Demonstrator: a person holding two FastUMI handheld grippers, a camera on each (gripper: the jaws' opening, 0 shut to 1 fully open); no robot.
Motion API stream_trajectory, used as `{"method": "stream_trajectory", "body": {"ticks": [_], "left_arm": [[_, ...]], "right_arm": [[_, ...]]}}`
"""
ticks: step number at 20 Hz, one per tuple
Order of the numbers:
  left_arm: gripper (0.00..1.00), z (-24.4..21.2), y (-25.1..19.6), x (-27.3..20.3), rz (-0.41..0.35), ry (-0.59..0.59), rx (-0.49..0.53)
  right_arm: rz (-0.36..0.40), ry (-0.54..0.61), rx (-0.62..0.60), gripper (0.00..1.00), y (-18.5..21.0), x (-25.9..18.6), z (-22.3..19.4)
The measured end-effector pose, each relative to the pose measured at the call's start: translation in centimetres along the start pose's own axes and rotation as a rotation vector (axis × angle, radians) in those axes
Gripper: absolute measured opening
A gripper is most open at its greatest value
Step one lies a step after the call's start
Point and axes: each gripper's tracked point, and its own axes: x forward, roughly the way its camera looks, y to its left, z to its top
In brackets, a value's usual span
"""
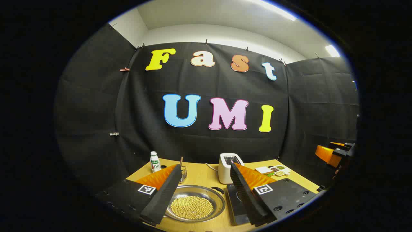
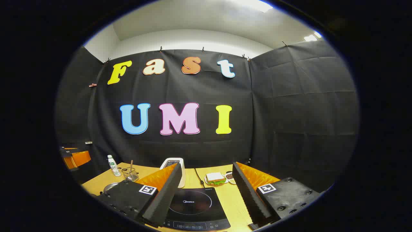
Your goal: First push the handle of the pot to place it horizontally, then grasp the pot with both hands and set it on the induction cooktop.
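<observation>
A shallow steel pot full of small yellow beans sits on the wooden table, low between my left gripper's fingers. A dark handle lies at its right rim. The black induction cooktop is just right of the pot, partly behind a finger. My left gripper hangs open above the table, holding nothing. In the right gripper view the cooktop lies below and between the fingers of my right gripper, which is open with nothing in it. The pot's rim peeks out at the left.
A white toaster stands behind the cooktop, its cord trailing left. A small bottle and a wire basket stand at the back left, small dishes and a sandwich plate at the back right. Black cloth walls surround the table.
</observation>
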Motion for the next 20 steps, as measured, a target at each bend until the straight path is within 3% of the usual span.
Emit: {"method": "stream_trajectory", "body": {"ticks": [20], "left_arm": [[0.95,-1.1,0.5,0.1,0.000,0.032,0.041]], "right_arm": [[0.005,0.018,0.010,0.98,0.7,-0.3,-1.4]]}}
